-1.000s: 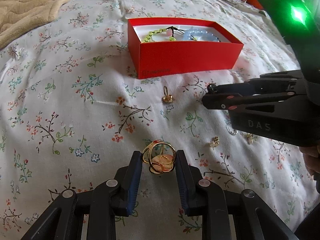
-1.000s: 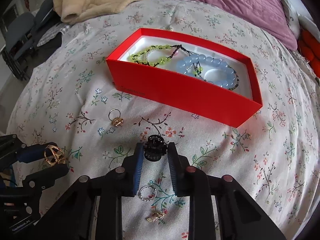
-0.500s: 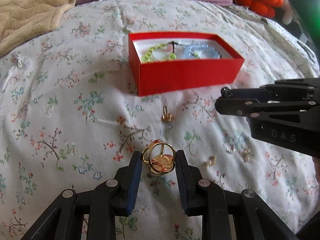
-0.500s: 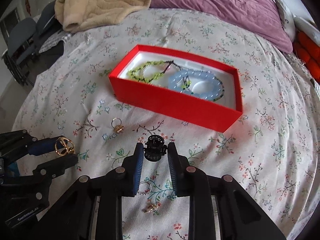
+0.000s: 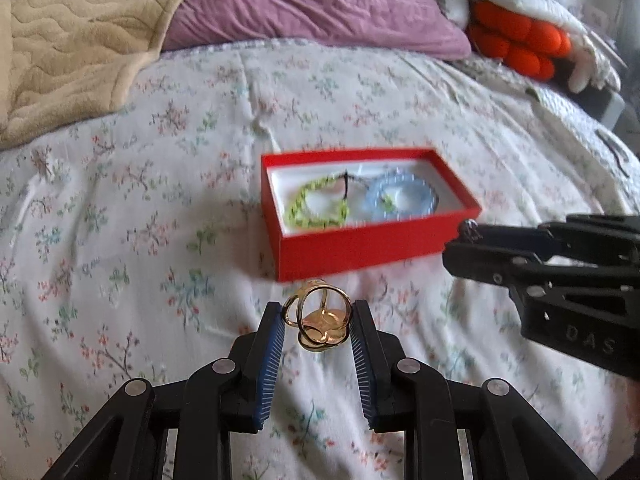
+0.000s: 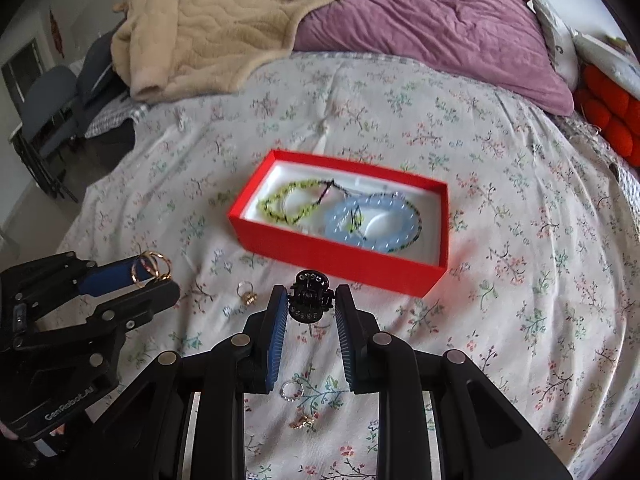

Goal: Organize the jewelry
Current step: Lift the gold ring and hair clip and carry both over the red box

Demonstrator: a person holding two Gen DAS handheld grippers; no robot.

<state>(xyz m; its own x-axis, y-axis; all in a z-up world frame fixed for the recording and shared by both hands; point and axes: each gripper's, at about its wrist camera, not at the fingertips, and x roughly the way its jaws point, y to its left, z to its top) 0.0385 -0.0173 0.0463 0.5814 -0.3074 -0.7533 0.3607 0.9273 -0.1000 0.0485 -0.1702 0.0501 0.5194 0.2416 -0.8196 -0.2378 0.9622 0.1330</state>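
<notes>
The left gripper (image 5: 318, 322) was closed on a gold openwork ring (image 5: 318, 320), its blue pads pressing the ring's two sides. The right gripper (image 6: 310, 304) was likewise closed on a small black hair claw clip (image 6: 309, 295) set with tiny stones. Both pieces were carried above the floral bedspread (image 6: 520, 240), not resting on it.

The red box (image 6: 340, 256) lay ahead of both grippers, at about twelve o'clock from the left one and between twelve and one o'clock from the right. Its long axis ran roughly across both views, with the near wall facing the grippers. Inside lay a green beaded bracelet (image 6: 288, 204) toward the left end and a pale blue beaded bracelet (image 6: 372, 220) toward the right end. The right gripper appeared somewhat nearer the box's near wall, judged from the left wrist view, where its tip (image 5: 468, 236) sat just beside the box's right corner.

Both grippers pointed forward toward the box, roughly level, the left one at about nine o'clock from the right.

On the bedspread a gold ring (image 6: 246, 294) sat between the grippers, and a silver ring (image 6: 292, 391) and a small gold piece (image 6: 303, 422) lay under the right gripper.
</notes>
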